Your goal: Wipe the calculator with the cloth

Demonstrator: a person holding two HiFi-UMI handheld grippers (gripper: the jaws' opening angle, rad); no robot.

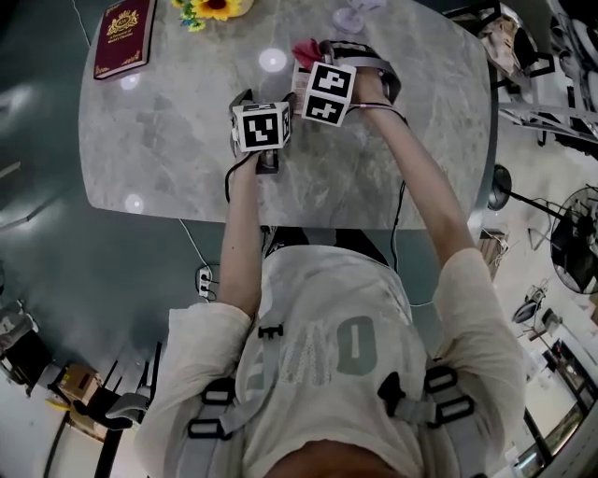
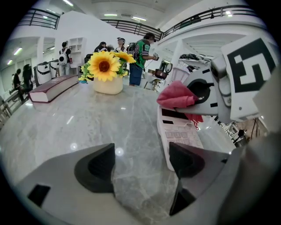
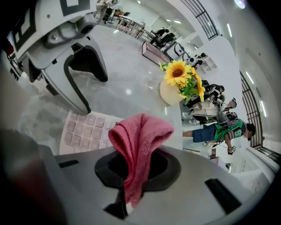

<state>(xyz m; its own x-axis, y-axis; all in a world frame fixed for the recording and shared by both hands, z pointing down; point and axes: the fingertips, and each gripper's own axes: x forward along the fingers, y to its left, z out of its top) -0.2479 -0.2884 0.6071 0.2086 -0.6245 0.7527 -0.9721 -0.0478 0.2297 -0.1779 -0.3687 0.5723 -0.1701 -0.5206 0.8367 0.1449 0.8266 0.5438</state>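
Note:
A white calculator (image 2: pixel 179 132) lies flat on the marble table (image 1: pixel 168 140); its keys also show in the right gripper view (image 3: pixel 85 131). My right gripper (image 3: pixel 137 169) is shut on a red cloth (image 3: pixel 139 132), which hangs bunched over the calculator's display end (image 2: pixel 178 97). My left gripper (image 2: pixel 140 165) is open over bare marble, its right finger (image 2: pixel 186 160) at the calculator's near left edge. In the head view both marker cubes sit side by side, left gripper (image 1: pixel 250 101) beside the right gripper (image 1: pixel 313 58), hiding most of the calculator.
A sunflower vase (image 1: pixel 213 7) stands at the table's far side, a dark red book (image 1: pixel 122 37) at the far left corner, and a clear glass item (image 1: pixel 353 17) at the far right. People stand in the hall behind (image 2: pixel 140 55).

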